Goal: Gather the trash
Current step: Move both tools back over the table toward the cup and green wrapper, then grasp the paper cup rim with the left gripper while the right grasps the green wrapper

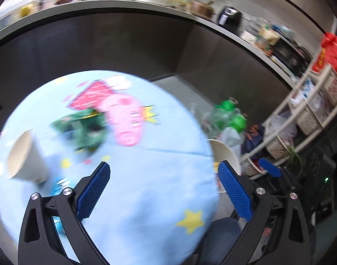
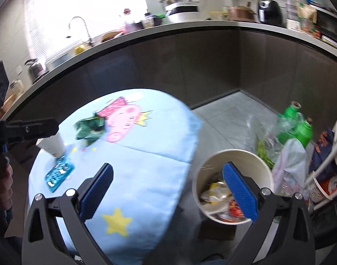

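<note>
We were in a kitchen with a long grey counter (image 2: 190, 25) curving around dark cupboards. In front of us was a low table with a light blue cloth (image 2: 146, 154) that had a pink cartoon pig and yellow stars on it.

Some trash lay on the cloth. A crumpled green wrapper (image 2: 89, 128) sat near the pig's picture. A paper cup (image 2: 52, 143) lay tipped on its side near the far left edge, and a teal packet (image 2: 59, 173) lay flat just beside it.

On the floor next to the table stood our white bin (image 2: 265, 165). It had wrappers and papers inside. Behind the bin were green bottles (image 2: 294, 119) and plastic bags.

Our right gripper (image 2: 168, 190) hung over the table edge and the bin. Its blue fingers were spread wide with nothing between them. Our left gripper (image 1: 164, 190) was over the cloth, and its fingers were spread wide too, holding nothing. The left wrist view was blurry.
</note>
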`<action>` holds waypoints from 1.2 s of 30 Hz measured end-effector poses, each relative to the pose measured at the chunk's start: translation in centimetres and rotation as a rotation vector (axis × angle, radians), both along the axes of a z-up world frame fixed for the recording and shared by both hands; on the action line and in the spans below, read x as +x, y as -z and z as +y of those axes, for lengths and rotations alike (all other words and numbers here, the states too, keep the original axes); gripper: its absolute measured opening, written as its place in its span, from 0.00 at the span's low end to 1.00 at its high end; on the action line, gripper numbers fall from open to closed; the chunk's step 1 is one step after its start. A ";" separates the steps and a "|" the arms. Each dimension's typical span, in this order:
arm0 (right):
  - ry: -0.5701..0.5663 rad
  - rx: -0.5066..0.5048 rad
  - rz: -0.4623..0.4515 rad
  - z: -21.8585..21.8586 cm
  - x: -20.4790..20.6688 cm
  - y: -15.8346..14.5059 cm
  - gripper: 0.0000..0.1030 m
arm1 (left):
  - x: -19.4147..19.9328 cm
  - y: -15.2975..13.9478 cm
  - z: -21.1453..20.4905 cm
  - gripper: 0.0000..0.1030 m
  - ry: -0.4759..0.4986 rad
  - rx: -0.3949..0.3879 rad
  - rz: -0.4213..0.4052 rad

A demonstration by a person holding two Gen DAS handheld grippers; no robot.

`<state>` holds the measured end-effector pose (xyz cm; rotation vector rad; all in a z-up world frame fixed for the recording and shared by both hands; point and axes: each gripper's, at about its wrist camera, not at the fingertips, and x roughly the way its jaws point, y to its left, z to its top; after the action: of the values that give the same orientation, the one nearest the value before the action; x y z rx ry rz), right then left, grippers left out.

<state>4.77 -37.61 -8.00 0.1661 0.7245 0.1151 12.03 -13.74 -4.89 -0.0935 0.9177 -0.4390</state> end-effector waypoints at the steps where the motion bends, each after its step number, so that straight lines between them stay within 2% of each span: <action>1: -0.025 0.005 0.002 0.9 0.2 -0.1 0.97 | -0.3 0.1 1.4 0.92 -0.027 0.003 0.003; 10: -0.190 -0.001 0.030 8.9 2.8 -0.6 0.97 | -1.2 1.3 13.7 0.92 -0.266 0.021 0.020; 16: -0.285 -0.004 0.055 13.6 5.8 -0.3 0.97 | -0.7 2.8 18.9 0.92 -0.354 0.005 0.032; 21: -0.339 -0.045 0.079 17.5 9.8 0.3 0.96 | 0.7 3.5 20.1 0.90 -0.337 0.024 -0.004; 24: -0.360 -0.065 0.102 19.8 12.3 1.2 0.95 | 1.8 4.0 19.9 0.82 -0.297 0.043 -0.026; 27: -0.367 -0.088 0.128 21.6 14.6 2.4 0.89 | 2.8 4.8 19.7 0.76 -0.262 0.043 -0.023; 33: -0.335 -0.122 0.183 23.4 17.7 4.9 0.74 | 4.1 6.3 20.0 0.70 -0.223 0.013 0.008; 36: -0.305 -0.127 0.197 23.5 18.8 5.5 0.62 | 4.7 6.7 20.1 0.69 -0.215 -0.002 0.016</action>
<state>23.56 -14.11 -13.50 -0.0565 0.9479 0.3462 16.74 6.33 -11.55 -0.1955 0.9116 -0.2396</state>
